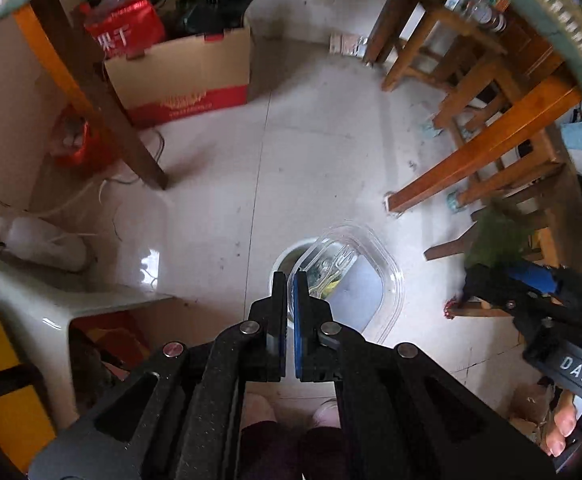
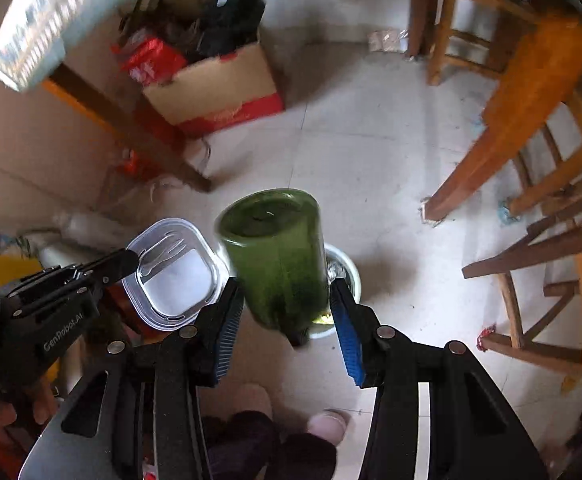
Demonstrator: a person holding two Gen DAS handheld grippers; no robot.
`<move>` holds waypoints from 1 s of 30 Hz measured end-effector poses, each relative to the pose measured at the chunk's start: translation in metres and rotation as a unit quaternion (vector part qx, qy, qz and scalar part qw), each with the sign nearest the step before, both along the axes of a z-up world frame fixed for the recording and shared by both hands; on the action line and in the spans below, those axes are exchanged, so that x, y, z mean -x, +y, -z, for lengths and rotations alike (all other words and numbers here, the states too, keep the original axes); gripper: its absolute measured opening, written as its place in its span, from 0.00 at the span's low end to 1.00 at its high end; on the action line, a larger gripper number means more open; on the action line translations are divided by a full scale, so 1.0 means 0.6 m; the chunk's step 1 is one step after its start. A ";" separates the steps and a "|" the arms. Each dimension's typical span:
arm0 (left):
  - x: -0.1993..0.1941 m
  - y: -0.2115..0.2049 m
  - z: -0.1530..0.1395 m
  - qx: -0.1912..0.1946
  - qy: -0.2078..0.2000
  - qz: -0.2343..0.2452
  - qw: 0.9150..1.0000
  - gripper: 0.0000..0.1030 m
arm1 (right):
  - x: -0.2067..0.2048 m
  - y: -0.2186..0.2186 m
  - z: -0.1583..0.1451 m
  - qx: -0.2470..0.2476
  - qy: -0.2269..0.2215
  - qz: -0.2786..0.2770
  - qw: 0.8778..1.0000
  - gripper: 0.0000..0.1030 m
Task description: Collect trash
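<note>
My left gripper [image 1: 289, 280] is shut on the rim of a clear plastic food container [image 1: 355, 276] that holds a plastic fork and spoon; it hangs above a white trash bin [image 1: 287, 254] on the floor. It also shows in the right wrist view [image 2: 175, 276], with the left gripper [image 2: 129, 260] beside it. My right gripper [image 2: 287, 300] holds a green glass bottle [image 2: 279, 256], bottom up and neck down, over the white bin [image 2: 345, 268]. The bottle's neck is between the blue pads [image 2: 349, 340]. In the left wrist view the right gripper [image 1: 471, 276] and bottle [image 1: 495, 236] are blurred.
A cardboard box [image 1: 183, 68] full of items stands at the back left beside a dark table leg [image 1: 103, 92]. Wooden chairs and stools [image 1: 491, 136] fill the right side. A white plastic stool [image 1: 51, 304] is at the left. My slippered feet [image 2: 327, 424] are below.
</note>
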State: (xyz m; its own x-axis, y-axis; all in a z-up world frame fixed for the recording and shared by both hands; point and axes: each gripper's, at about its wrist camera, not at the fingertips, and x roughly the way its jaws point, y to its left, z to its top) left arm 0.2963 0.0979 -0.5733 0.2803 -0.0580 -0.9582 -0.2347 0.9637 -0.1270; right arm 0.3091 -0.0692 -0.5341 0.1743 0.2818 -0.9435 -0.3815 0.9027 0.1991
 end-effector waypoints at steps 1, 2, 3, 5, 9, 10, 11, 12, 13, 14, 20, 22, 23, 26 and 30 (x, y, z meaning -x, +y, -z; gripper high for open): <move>-0.001 -0.001 0.014 0.001 0.004 0.000 1.000 0.01 | -0.002 0.002 0.013 0.004 0.005 -0.001 1.000 0.46; -0.003 -0.003 0.026 0.003 0.008 0.000 1.000 0.01 | -0.005 0.001 0.025 0.006 0.010 0.000 1.000 0.47; -0.004 -0.005 0.033 0.004 0.010 0.000 1.000 0.01 | -0.006 -0.001 0.034 0.003 0.016 0.002 1.000 0.47; -0.009 -0.011 0.050 0.011 0.016 0.001 1.000 0.01 | -0.005 -0.011 0.043 -0.002 0.026 0.004 1.000 0.47; -0.021 -0.029 0.071 0.052 0.024 0.006 0.998 0.01 | -0.002 -0.031 0.039 0.007 0.026 0.007 1.000 0.47; -0.024 -0.034 0.075 0.062 0.024 0.008 0.998 0.09 | -0.001 -0.036 0.034 0.011 0.024 0.007 1.000 0.47; -0.028 -0.039 0.081 0.069 0.029 0.013 0.997 0.15 | 0.000 -0.042 0.027 0.013 0.023 0.009 1.000 0.47; -0.032 -0.047 0.089 0.069 0.041 0.016 0.997 0.31 | -0.002 -0.045 0.025 0.015 0.023 0.010 1.000 0.47; -0.035 -0.052 0.095 0.064 0.049 0.020 0.997 0.39 | -0.005 -0.045 0.023 0.016 0.023 0.013 1.000 0.47; -0.037 -0.055 0.096 0.057 0.055 0.020 0.997 0.39 | -0.006 -0.049 0.017 0.017 0.022 0.015 1.000 0.47; -0.016 -0.059 0.035 0.044 0.072 0.022 0.996 0.39 | 0.001 -0.069 -0.050 0.017 0.003 0.027 0.999 0.47; -0.006 -0.062 -0.009 0.036 0.060 0.025 0.997 0.39 | 0.008 -0.075 -0.088 0.013 -0.006 0.029 0.999 0.47; -0.001 -0.065 -0.037 0.032 0.052 0.025 0.998 0.39 | 0.012 -0.078 -0.104 0.010 -0.009 0.029 0.999 0.47; 0.025 -0.073 -0.150 0.021 0.023 0.028 0.999 0.39 | 0.028 -0.086 -0.171 0.003 -0.026 0.025 0.999 0.47; 0.063 -0.087 -0.295 -0.004 -0.023 0.033 0.999 0.39 | 0.063 -0.095 -0.288 -0.011 -0.057 0.012 0.998 0.47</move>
